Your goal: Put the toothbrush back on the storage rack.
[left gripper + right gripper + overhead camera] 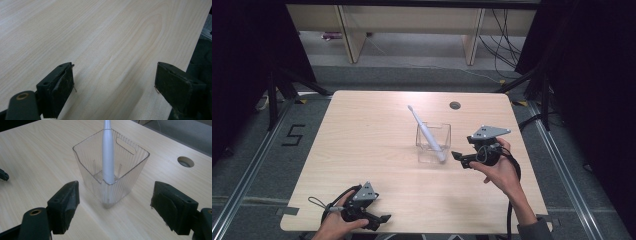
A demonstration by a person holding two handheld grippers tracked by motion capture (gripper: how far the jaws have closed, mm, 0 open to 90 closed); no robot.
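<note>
Spanning the scene, a pale wooden tabletop (362, 130) carries a clear ribbed plastic box (112, 170), in which a grey-white toothbrush (108, 152) is leaned. Both hand-held grippers, right (113, 207) and left (113, 87), are held released; a regrasp or withdrawal is judged next.

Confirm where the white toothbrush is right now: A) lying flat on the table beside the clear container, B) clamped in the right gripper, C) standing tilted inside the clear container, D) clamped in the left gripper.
C: the white toothbrush stands tilted inside the clear container, its base on the bottom and its thin end leaning out past the rim, while the right gripper and left gripper are both open and hold nothing.
</note>
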